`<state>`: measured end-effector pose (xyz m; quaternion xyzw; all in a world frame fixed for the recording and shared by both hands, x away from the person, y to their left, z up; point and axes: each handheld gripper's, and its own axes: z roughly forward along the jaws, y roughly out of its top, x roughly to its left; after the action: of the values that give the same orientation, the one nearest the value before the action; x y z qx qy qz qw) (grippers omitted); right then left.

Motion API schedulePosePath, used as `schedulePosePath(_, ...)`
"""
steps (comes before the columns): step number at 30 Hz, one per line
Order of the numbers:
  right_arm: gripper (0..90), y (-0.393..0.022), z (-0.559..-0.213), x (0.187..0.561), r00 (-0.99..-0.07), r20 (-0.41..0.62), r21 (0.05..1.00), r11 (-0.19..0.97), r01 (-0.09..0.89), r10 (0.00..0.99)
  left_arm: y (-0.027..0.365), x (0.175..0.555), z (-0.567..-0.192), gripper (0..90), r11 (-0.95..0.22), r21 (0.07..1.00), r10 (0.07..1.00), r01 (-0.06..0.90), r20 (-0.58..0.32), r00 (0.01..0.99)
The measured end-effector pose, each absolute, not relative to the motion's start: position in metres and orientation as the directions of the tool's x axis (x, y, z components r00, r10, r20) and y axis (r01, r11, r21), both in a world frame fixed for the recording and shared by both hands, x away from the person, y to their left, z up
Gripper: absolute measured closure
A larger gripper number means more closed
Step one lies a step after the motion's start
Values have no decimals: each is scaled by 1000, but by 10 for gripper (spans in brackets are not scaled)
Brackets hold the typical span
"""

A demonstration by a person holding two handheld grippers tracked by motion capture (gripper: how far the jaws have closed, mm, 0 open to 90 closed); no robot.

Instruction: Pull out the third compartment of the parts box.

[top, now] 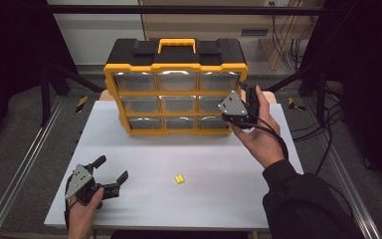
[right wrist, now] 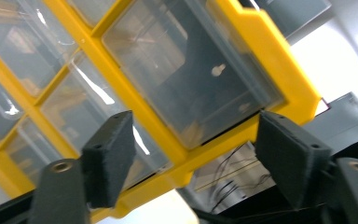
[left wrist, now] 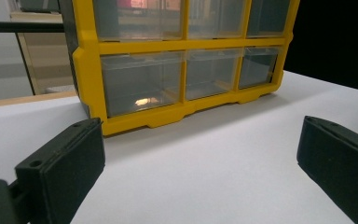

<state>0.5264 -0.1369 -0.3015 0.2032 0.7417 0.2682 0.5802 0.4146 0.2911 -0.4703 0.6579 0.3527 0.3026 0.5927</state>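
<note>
Right tool raised to the drawer cabinet

The right tool [top: 238, 115] is held open just before the yellow drawer cabinet [top: 175, 89]'s right-hand drawers [right wrist: 186, 79]; the left tool [top: 110, 174], also open, is rested on the bench [top: 219, 169], farther off.

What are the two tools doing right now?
Left tool: open, empty, resting low over the table.
Right tool: open, empty, held up at the drawer box.
</note>
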Motion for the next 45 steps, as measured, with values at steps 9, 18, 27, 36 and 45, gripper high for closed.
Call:
schedulePosePath(9, 517, -135, -295, 531, -130, -847, 523, 852, -33, 515, 291, 414, -471, 6, -52, 993, 823, 108, -19, 567)
schedulePosePath(18, 627, -128, -299, 535, -29, -927, 374, 926, -42, 373, 289, 414, -472, 7, -64, 991, 822, 114, -13, 569)
schedulePosePath(27, 701, -124, -303, 542, 28, -962, 270, 963, -20, 270, 289, 413, -474, 8, -69, 991, 819, 119, -12, 574)
schedulePosePath(36, 749, -122, -303, 550, 56, -974, 219, 976, 9, 218, 289, 413, -473, 9, -65, 992, 812, 110, -11, 583)
schedulePosePath(45, 787, -120, -306, 554, 81, -982, 174, 984, 19, 172, 288, 412, -473, 10, -65, 992, 804, 104, -9, 595)
